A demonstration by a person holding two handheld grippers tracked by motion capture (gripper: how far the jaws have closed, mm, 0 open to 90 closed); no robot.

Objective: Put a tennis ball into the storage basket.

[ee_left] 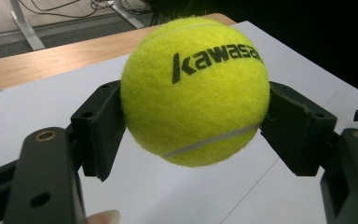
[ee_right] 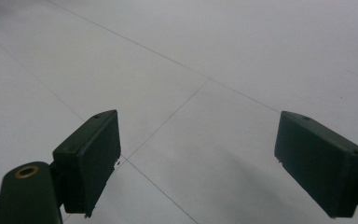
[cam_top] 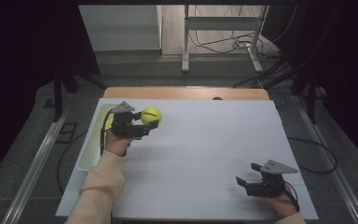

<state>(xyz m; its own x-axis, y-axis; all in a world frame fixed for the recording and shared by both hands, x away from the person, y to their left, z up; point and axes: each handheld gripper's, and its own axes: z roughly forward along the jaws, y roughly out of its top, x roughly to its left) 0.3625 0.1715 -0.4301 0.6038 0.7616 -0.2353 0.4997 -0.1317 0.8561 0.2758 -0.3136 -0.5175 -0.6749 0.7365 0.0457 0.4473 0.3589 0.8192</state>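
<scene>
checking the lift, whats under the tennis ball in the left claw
The tennis ball is clamped in the left claw, lifted, with bare white table beneath it. The patch directly below is covered by the ball. A white bin sits off to the side.

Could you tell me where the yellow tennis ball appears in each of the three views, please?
High view: the tennis ball sits upper left of centre, clamped in the left gripper beside the white bin.
Left gripper view: the ball is at centre, between both jaws.
Right gripper view: not in it.
Shared landmark: the white table surface with thin seam lines.
</scene>
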